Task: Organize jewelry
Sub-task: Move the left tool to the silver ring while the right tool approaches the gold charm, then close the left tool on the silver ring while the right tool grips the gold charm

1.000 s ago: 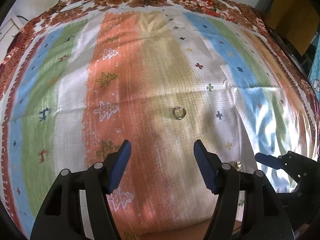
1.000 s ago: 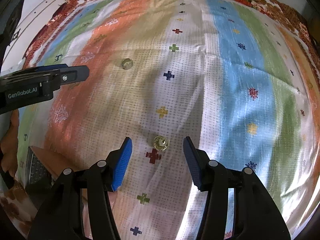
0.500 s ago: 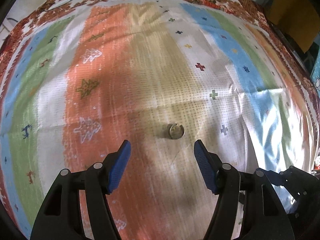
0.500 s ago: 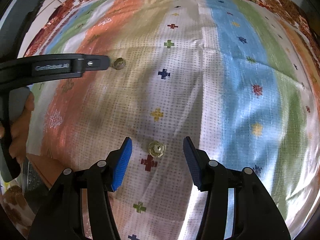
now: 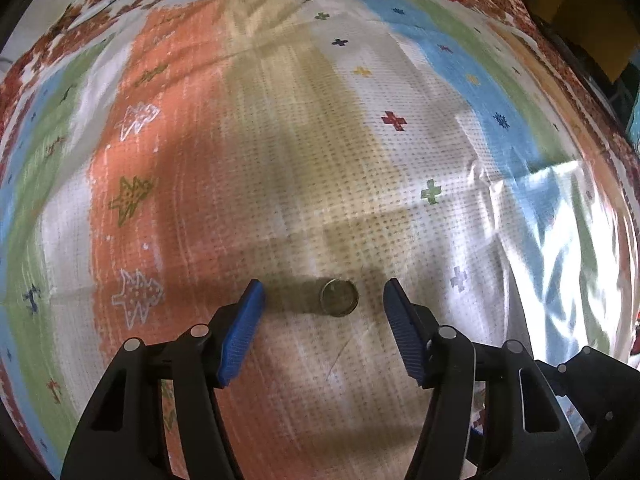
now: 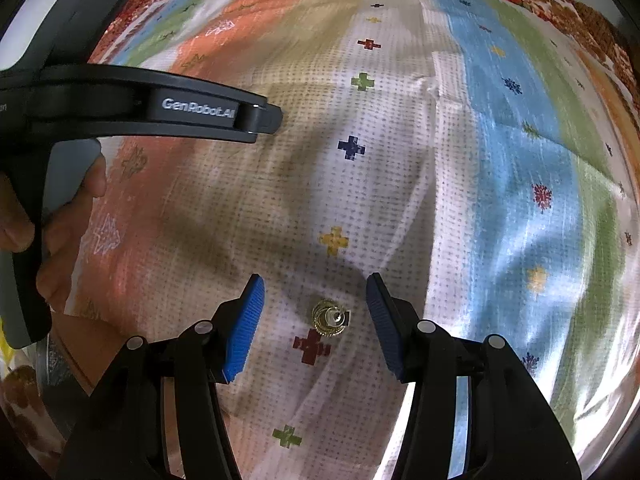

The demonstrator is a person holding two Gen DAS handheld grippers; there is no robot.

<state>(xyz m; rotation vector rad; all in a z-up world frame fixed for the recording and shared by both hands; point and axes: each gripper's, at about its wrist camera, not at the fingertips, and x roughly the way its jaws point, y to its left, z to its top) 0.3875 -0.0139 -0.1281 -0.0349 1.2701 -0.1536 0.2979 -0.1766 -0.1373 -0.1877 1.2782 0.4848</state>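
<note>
Only our left view shows the plain ring (image 5: 339,297) between the left gripper (image 5: 323,298)'s closing, untouching fingers; only our right view shows the ornate ring (image 6: 329,317), loose between the right gripper (image 6: 315,294)'s half-open fingers.

**Both grippers angled steeply down, jaws apart**

We hold our left gripper (image 5: 323,294) pointed sharply downward, its blue pads (image 5: 243,330) spread but closing, nothing pressed between them. Our right gripper (image 6: 316,290) tilts down likewise, its blue pads (image 6: 245,326) parted and gripping nothing. In the right wrist view, our left hand (image 6: 60,240) wraps the left gripper's dark handle.
</note>
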